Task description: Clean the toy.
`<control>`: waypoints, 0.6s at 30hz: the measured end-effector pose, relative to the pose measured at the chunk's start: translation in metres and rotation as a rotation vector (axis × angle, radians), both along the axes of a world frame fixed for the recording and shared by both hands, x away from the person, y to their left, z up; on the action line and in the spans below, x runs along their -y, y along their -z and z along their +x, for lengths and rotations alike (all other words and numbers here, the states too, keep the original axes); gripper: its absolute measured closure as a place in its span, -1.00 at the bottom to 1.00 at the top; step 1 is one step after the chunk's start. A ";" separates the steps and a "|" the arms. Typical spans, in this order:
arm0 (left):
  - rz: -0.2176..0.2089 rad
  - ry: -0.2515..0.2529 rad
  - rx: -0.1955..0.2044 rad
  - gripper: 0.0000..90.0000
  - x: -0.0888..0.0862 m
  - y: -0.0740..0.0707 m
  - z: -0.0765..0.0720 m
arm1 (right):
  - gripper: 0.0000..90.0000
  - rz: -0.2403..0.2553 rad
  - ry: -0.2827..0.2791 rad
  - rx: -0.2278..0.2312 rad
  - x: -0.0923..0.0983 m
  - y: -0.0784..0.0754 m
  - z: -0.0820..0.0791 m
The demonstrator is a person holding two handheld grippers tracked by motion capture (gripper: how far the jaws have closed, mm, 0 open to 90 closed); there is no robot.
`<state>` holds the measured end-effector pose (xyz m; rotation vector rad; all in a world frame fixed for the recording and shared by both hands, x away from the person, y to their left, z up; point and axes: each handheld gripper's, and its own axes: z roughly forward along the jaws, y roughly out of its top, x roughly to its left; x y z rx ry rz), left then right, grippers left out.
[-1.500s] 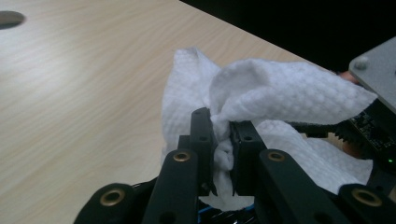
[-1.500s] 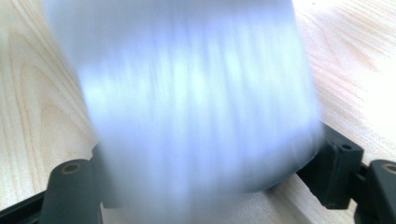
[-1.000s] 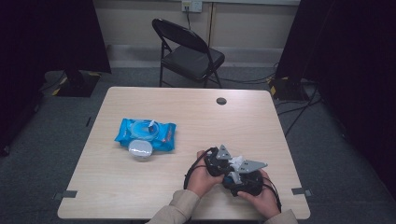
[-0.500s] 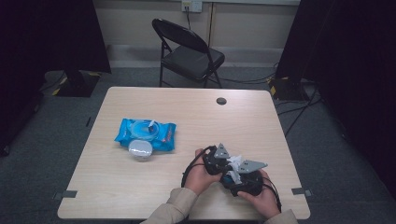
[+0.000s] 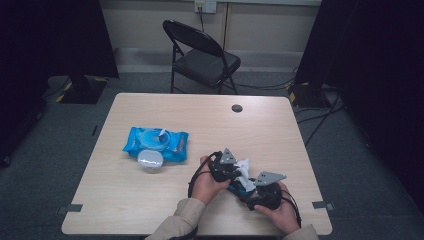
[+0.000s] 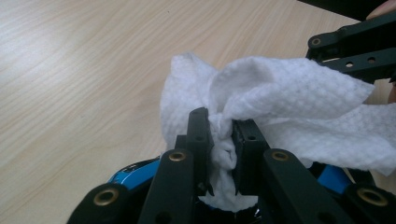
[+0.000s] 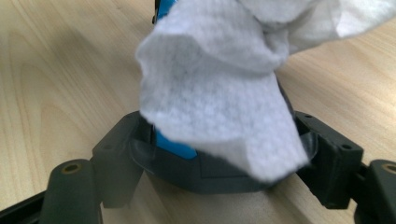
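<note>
The person is wiping a small dark object with blue parts [image 7: 210, 175] with a white textured wet wipe [image 6: 280, 107], near the 5 o'clock edge of the light wooden table [image 5: 150, 210]. The left gripper [image 6: 223, 135] has its jaws pressed together on a bunch of the wipe; the cloth is squeezed between the two black pads. The right gripper [image 7: 219, 154] has its jaws spread wide around the dark object and seems to clamp it at both sides, while the wipe hangs over it. In the high view the left gripper [image 5: 226, 167] is at about 10 o'clock from the right gripper [image 5: 264, 189], with the wipe between them. I judge that the cleaning step is in progress; the next move calls for rubbing the wipe across the object while the right jaws keep it steady. The high view also shows the blue flat pack of wipes [image 5: 156, 144] and a round white lid [image 5: 150, 160] touching its near edge, at 9 o'clock from the hands. The left gripper view gives the pinch on the cloth clearly.
</note>
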<state>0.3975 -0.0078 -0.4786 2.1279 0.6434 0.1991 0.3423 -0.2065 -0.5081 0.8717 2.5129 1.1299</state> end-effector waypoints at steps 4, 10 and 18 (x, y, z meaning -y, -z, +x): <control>0.007 -0.015 0.011 0.77 -0.004 0.000 0.001 | -0.46 0.000 0.000 -0.001 0.000 0.000 0.000; 0.006 -0.054 0.006 0.77 -0.013 0.002 0.006 | -0.46 0.000 0.000 0.000 0.000 0.000 0.000; -0.005 -0.092 -0.002 0.77 -0.026 0.007 0.011 | -0.46 0.000 0.000 -0.001 0.000 0.000 0.000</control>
